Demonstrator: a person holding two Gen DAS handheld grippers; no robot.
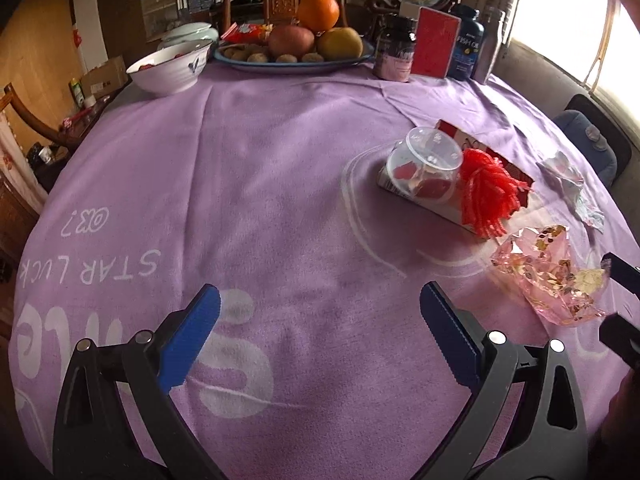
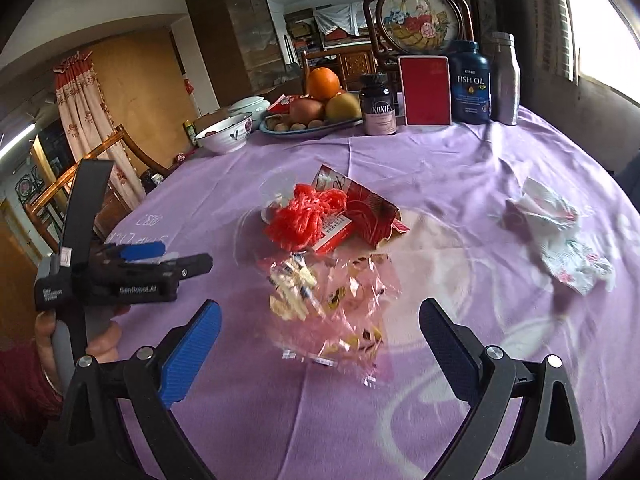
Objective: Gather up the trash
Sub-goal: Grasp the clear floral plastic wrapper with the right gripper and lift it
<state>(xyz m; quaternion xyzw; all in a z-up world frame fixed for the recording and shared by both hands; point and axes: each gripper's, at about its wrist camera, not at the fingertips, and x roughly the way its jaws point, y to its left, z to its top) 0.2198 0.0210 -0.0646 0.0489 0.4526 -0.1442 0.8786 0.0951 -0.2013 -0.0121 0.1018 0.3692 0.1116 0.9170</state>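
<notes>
A crinkled pink clear plastic bag point(image 2: 336, 300) lies on the purple tablecloth point(image 2: 440, 184), just ahead of my right gripper point(image 2: 320, 312), which is open, its blue pads apart on either side of the bag. Behind the bag are a red mesh net point(image 2: 308, 216), a torn red carton point(image 2: 370, 210) and a clear plastic cup point(image 1: 426, 164). A crumpled paper wrapper point(image 2: 560, 236) lies to the right. My left gripper point(image 1: 320, 300) is open over bare cloth, left of the bag point(image 1: 552, 276). The right gripper point(image 1: 610, 294) shows at that view's right edge.
At the table's far side stand a fruit plate point(image 2: 280, 130), a white bowl point(image 2: 224, 134), supplement bottles point(image 2: 470, 80), a red box point(image 2: 425, 90) and a grey container point(image 2: 506, 80). A wooden chair point(image 2: 120, 148) is at the left, and a bright window at the right.
</notes>
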